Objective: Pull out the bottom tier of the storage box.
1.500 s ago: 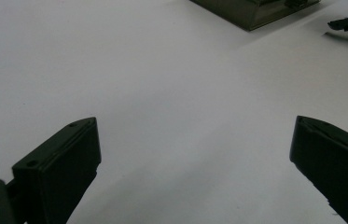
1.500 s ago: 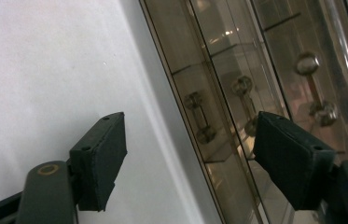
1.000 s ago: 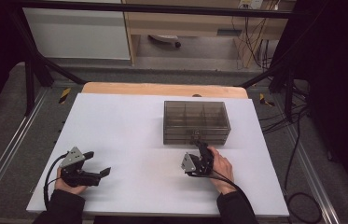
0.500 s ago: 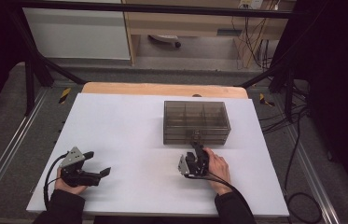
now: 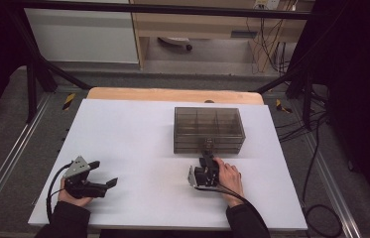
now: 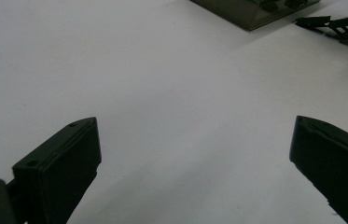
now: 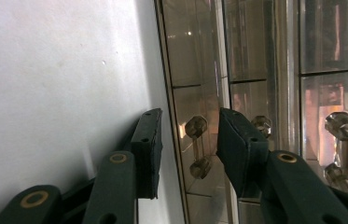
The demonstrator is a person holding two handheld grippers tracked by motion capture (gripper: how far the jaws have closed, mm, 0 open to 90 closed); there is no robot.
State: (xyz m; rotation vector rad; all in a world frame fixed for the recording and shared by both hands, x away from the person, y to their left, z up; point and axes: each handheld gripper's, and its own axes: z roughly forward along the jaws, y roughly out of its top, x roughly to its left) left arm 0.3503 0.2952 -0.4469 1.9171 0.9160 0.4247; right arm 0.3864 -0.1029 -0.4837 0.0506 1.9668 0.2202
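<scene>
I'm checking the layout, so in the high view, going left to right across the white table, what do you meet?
Left tool → right tool. The clear drawer box stands above the right tool, so its place in the order is unclear.

I see a smoky transparent drawer box point(image 5: 209, 130) standing upright on the white table, toward the far right of centre, its front facing me. Its drawers all sit shut. The lowest drawer's handle point(image 7: 197, 147), a clear bar with faceted knob ends, sits between my right gripper's point(image 7: 188, 140) two pads, not yet pinched.
</scene>
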